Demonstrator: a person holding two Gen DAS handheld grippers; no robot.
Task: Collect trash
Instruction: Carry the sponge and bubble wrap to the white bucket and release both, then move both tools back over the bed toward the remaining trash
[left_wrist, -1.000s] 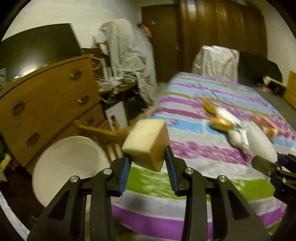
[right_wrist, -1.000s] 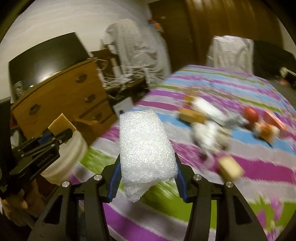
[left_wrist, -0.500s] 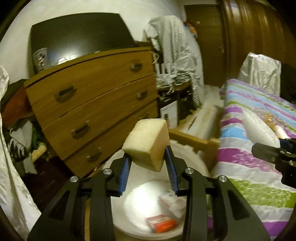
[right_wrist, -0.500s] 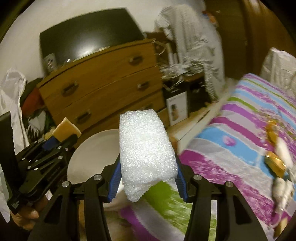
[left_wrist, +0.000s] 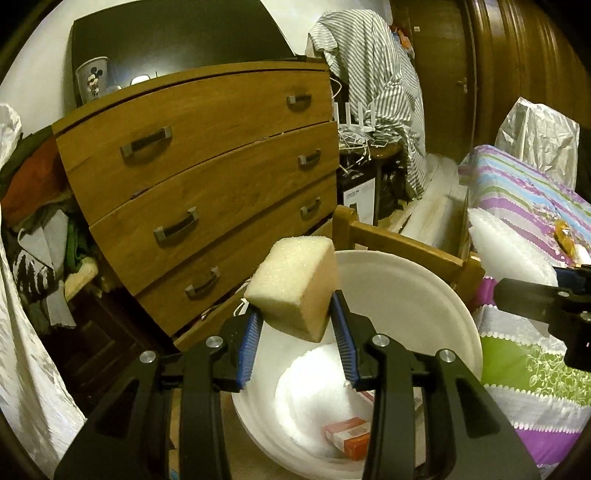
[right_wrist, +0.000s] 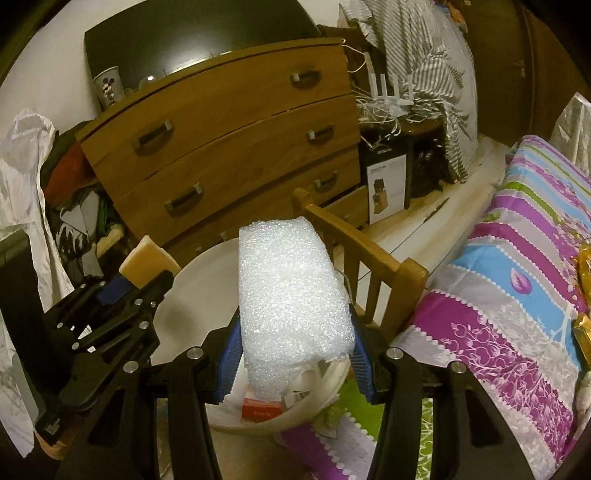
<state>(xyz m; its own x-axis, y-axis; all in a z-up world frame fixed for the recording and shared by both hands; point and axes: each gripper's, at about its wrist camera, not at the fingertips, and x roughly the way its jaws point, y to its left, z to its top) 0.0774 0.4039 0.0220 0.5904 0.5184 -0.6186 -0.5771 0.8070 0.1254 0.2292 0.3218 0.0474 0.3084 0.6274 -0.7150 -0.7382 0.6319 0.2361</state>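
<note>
A yellowish foam sponge block (left_wrist: 295, 284) hangs over the round white bin (left_wrist: 424, 295), and my left gripper (left_wrist: 295, 317) is shut on its lower part. White foam and an orange box (left_wrist: 347, 437) lie at the bottom of the bin. In the right wrist view my right gripper (right_wrist: 295, 350) is shut on a big white packing-foam piece (right_wrist: 291, 295) above the near rim of the bin (right_wrist: 192, 280). The left gripper (right_wrist: 144, 280) with the sponge (right_wrist: 147, 258) shows at the left of that view. The white foam (left_wrist: 506, 247) shows at the right of the left wrist view.
A wooden chest of drawers (left_wrist: 207, 184) stands right behind the bin. A wooden rail (right_wrist: 369, 258) sits between the bin and the bed with its striped cover (right_wrist: 517, 277), where gold wrappers (right_wrist: 583, 266) lie. Clothes (left_wrist: 37, 221) and a white bag (left_wrist: 22, 332) crowd the left.
Both grippers swung left from over the bed to the white bin by the drawers, each still carrying its foam piece. The bin's inside has come into view below the left gripper.
</note>
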